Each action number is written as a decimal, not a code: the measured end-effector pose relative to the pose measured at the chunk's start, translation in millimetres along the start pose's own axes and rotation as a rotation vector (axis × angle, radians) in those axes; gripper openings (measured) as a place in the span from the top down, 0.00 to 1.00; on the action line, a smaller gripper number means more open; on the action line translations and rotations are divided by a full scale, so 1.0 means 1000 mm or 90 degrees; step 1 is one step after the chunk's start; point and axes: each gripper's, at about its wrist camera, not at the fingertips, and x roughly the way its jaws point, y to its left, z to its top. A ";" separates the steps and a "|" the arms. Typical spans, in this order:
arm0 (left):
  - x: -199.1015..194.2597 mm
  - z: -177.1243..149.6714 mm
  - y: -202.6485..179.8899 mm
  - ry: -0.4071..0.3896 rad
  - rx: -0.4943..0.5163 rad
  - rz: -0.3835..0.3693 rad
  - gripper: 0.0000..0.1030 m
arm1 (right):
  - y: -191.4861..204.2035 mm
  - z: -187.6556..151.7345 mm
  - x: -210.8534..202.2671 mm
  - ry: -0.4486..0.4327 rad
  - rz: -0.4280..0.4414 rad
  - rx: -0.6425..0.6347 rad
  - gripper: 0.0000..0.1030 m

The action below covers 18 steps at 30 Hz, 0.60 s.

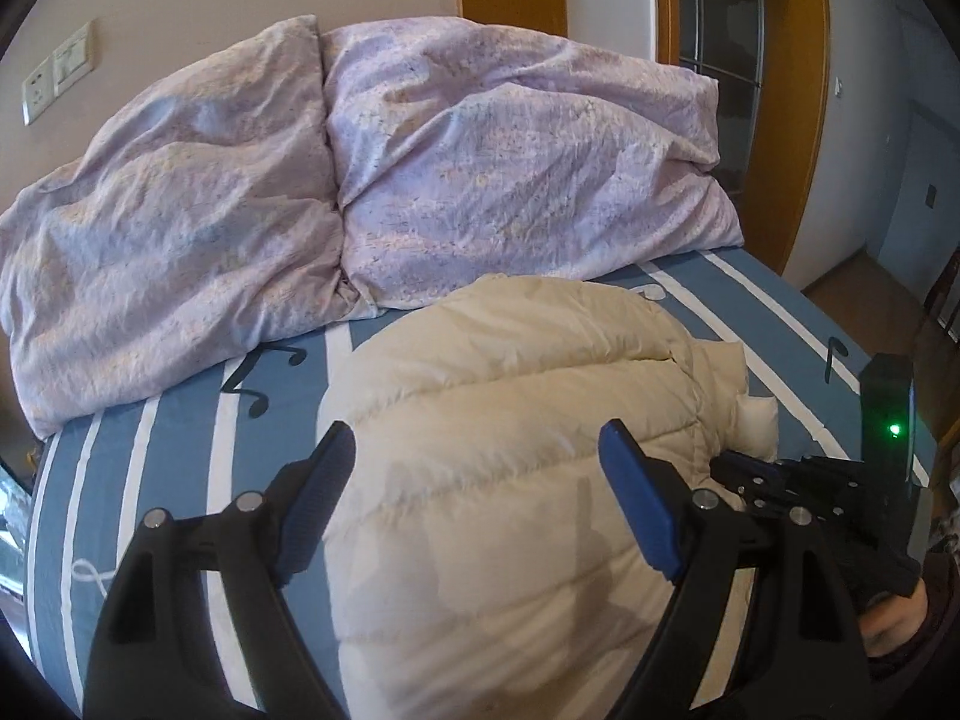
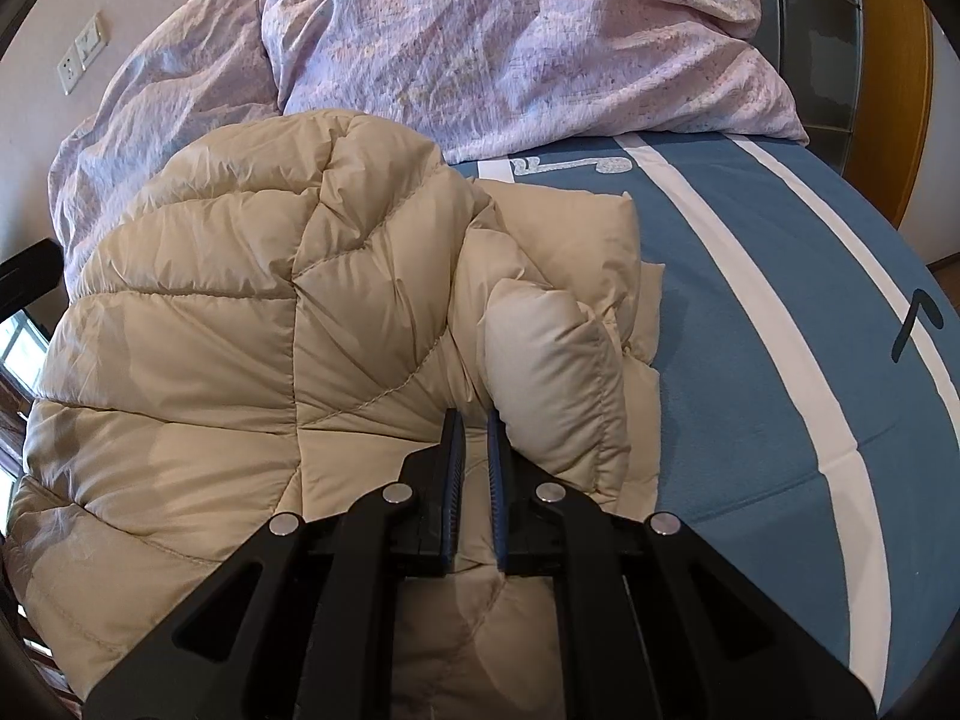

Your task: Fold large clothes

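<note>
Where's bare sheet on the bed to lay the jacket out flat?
Freest patch: striped blue sheet, between the cream puffer jacket and the bed's far edge by the wooden door frame. A narrower strip runs between the jacket and the lilac duvet. The duvet crowds the head end, touching the jacket.

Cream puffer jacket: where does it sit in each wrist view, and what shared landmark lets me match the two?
Left wrist view: the cream puffer jacket fills the lower centre, on the striped blue sheet.
Right wrist view: the jacket fills the left and centre, the sheet bare to its right.
Shared landmark: the lilac duvet heaped behind the jacket.
</note>
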 end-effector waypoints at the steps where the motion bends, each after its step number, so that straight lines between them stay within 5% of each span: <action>1: 0.004 0.002 -0.001 0.002 0.003 -0.001 0.19 | 0.000 0.000 0.000 0.000 0.000 0.000 0.94; 18: 0.066 0.000 0.002 0.043 0.029 -0.001 0.17 | 0.001 0.000 -0.001 -0.008 0.001 0.003 0.93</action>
